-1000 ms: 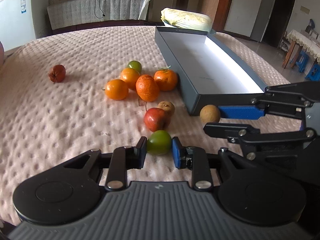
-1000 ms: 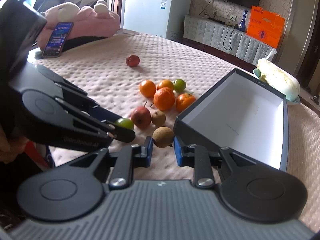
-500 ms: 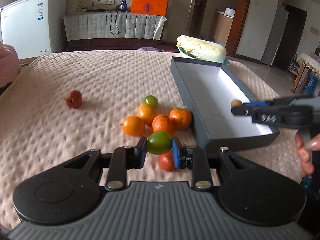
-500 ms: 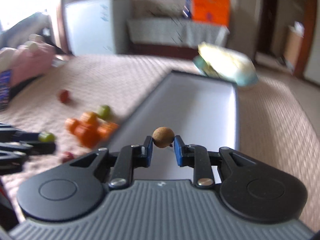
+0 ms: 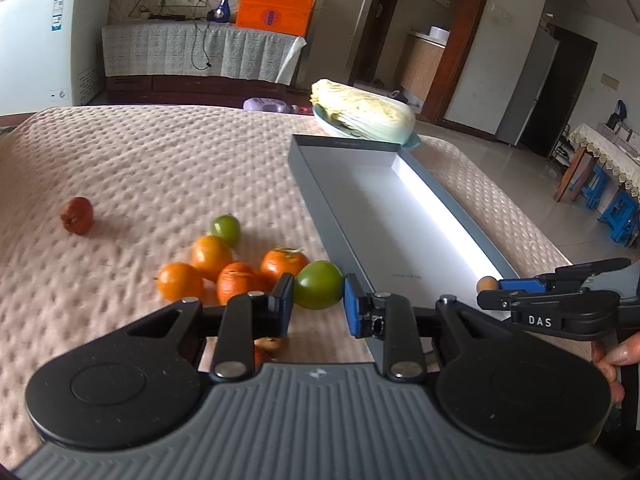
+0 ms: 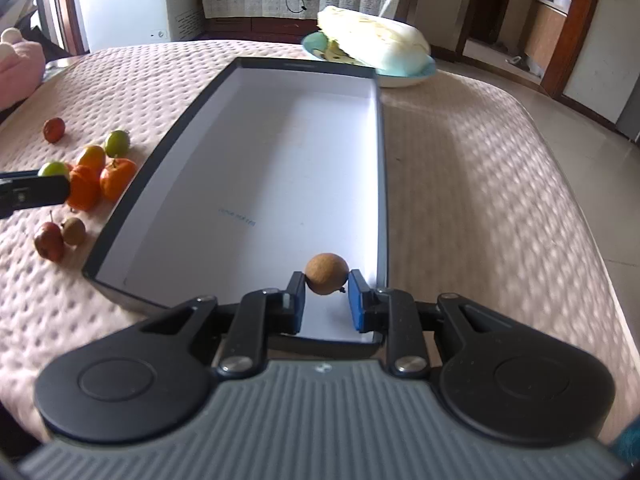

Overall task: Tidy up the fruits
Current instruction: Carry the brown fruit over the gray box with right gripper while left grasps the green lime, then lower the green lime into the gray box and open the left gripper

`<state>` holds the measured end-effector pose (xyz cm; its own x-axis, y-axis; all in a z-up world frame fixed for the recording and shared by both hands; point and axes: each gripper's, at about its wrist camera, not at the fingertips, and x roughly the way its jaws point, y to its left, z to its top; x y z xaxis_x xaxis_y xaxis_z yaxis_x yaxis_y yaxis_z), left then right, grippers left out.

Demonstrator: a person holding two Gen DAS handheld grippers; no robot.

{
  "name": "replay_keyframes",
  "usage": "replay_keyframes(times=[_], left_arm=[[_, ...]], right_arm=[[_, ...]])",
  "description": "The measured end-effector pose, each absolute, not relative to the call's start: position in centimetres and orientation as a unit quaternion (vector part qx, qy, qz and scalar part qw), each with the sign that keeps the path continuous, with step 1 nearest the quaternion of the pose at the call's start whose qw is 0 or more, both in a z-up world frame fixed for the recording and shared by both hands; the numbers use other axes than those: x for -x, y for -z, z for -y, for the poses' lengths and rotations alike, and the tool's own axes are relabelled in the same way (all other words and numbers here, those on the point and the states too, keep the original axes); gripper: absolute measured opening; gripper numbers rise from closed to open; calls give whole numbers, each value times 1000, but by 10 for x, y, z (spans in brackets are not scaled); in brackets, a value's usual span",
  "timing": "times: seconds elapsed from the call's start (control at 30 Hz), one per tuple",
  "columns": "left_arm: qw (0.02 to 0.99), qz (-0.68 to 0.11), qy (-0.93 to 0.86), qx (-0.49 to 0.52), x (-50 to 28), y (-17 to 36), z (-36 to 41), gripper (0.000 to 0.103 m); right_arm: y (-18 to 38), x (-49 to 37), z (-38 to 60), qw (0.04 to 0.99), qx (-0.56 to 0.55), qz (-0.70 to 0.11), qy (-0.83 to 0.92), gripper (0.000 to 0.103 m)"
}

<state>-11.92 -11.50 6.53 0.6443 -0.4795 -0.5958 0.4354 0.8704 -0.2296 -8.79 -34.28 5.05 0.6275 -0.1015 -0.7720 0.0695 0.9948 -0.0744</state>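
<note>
My left gripper [image 5: 319, 300] is shut on a green fruit [image 5: 319, 290], held above the bedspread just left of the grey box [image 5: 320, 200]. My right gripper [image 6: 326, 294] is shut on a small brown fruit [image 6: 327, 273], hanging over the box's [image 6: 192, 120] near right corner; the box's white inside holds nothing. In the left wrist view the right gripper [image 5: 494, 286] shows at the right edge with the brown fruit [image 5: 487, 282] at its tips. Several oranges [image 5: 208, 268] and another green fruit [image 5: 226, 230] lie clustered left of the box.
A lone red fruit [image 5: 77, 215] lies far left on the bedspread. A red fruit [image 6: 49, 242] and a brown one [image 6: 74, 231] sit near the box's front left corner. A cabbage on a teal plate [image 6: 374, 46] stands behind the box. A hand [image 5: 612, 354] holds the right gripper.
Both grippers lifted their fruits off the bedspread. The right one swung over the box with the brown fruit; the left one rose and drifted toward the box's left wall.
</note>
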Motion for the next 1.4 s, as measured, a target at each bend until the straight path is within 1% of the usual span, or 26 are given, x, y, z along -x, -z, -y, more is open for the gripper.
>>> replay_keyframes(times=[0.13,0.27,0.47,0.67,0.9,1.17,1.4], left_arm=[[907,-330,260,18,124,-67,133,31],[910,-320,265,10,123,-70,149,31],[919,-302,253,-21,109,-71,174,31],[927,-285,243,-25,95,-79,191,31],[922,-279,266,-26,93,-82,206,31],[918,-282,278,-21,95,-81,214,31],[913,-292,283,-26,91,-71,231,31]], right_arm=[[-57,99,352,906,18,-420,51,26],[-62,105,355,919,8,-391,37,26],[-75,106,349,935,-35,-354,8,26],[-72,97,348,933,-62,-355,-4,26],[-65,93,344,930,-57,-364,12,26],[-71,107,350,941,-79,-328,22,26],[-70,109,348,941,-77,-328,23,26]])
